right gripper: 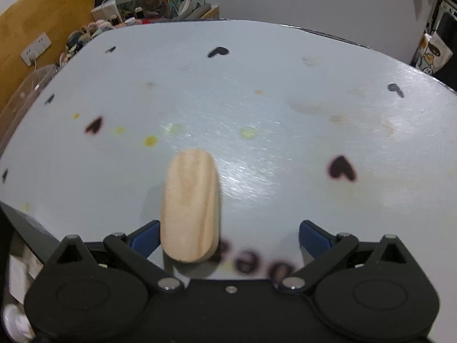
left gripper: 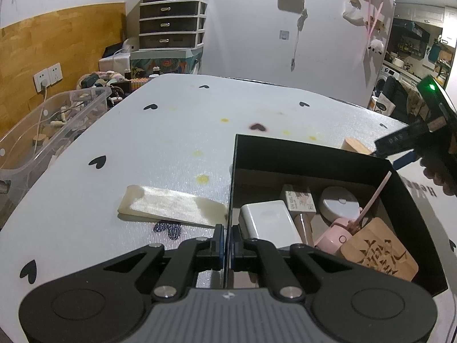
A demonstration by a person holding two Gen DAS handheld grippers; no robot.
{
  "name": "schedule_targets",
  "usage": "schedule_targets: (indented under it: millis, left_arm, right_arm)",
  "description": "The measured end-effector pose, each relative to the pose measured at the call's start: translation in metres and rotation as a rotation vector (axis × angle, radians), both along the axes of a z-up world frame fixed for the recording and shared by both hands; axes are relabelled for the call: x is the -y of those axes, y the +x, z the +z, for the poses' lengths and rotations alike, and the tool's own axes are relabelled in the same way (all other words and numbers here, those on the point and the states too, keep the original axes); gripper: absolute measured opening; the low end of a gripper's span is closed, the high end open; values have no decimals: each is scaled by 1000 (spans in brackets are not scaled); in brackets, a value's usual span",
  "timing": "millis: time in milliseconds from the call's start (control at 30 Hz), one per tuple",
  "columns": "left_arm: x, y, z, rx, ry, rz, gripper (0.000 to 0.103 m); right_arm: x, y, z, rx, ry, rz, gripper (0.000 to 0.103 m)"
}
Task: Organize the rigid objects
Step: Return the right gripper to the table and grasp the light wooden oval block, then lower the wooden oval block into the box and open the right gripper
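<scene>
The left gripper (left gripper: 227, 245) has its fingers clamped on the near wall of the black box (left gripper: 314, 151), steadying it. If that pinch slips or tugs, I judge the box could slide or tip as the next piece goes in.

The right gripper (right gripper: 228, 240) hangs over the wooden block (right gripper: 190, 208), fingers wide apart, nothing held. The block sits close against the left finger, off-centre; closing from here could knock it sideways or catch only an edge.

On the surface (left gripper: 160, 143), a pale flat slab (left gripper: 171, 205) lies just left of the box.

Inside the box: a white adapter (left gripper: 267, 223), a small labelled carton (left gripper: 298, 200), a white round disc (left gripper: 338, 203), a pink item (left gripper: 332, 235) with a thin stick (left gripper: 374, 201), and a carved wooden plaque (left gripper: 377, 250). It looks crowded, so the block could jam. At far left a clear bin (left gripper: 57, 123) holds cords.
</scene>
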State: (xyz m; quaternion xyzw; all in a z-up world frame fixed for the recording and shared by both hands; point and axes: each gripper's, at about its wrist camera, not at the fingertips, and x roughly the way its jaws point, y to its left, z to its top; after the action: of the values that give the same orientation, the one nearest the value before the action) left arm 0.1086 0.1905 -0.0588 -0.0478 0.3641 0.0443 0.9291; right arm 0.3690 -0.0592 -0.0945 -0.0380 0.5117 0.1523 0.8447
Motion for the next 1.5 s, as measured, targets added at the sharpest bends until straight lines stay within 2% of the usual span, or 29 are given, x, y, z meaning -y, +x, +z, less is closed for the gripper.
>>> schedule_targets:
  millis: [200, 333, 467, 600, 767, 867, 1000, 1033, 1133, 1267, 1367, 1500]
  left_arm:
    - [0, 0, 0, 0, 0, 2, 3]
    - [1, 0, 0, -2, 5, 3, 3]
    - [1, 1, 1, 0, 10, 1, 3]
    - [4, 1, 1, 0, 33, -5, 2]
    - [6, 2, 1, -7, 48, -7, 2]
    - [5, 3, 1, -9, 47, -8, 2]
    - [5, 3, 2, -12, 50, -11, 2]
    - [5, 3, 2, -12, 49, -11, 2]
    - [6, 3, 2, -14, 50, -12, 2]
    - [6, 3, 2, -14, 50, -12, 2]
    - [6, 3, 2, -15, 47, -11, 2]
    - [5, 3, 2, -16, 40, -8, 2]
  right_arm:
    - [28, 2, 1, 36, -69, -28, 102]
    - [47, 11, 0, 76, -112, -77, 98]
    - [68, 16, 2, 76, -31, -169, 95]
    - [62, 3, 10, 117, 82, -76, 96]
    - [30, -9, 16, 226, 52, 59, 100]
    - [16, -5, 10, 218, 47, 59, 100]
    - [8, 9, -2, 195, 47, 0, 100]
    - [6, 9, -3, 208, 36, -1, 98]
    - [-3, 9, -5, 242, -16, 22, 89]
    - [-3, 7, -5, 246, -18, 61, 89]
    - [-1, -7, 4, 276, -24, 95, 89]
    - [0, -36, 36, 329, 37, 193, 89]
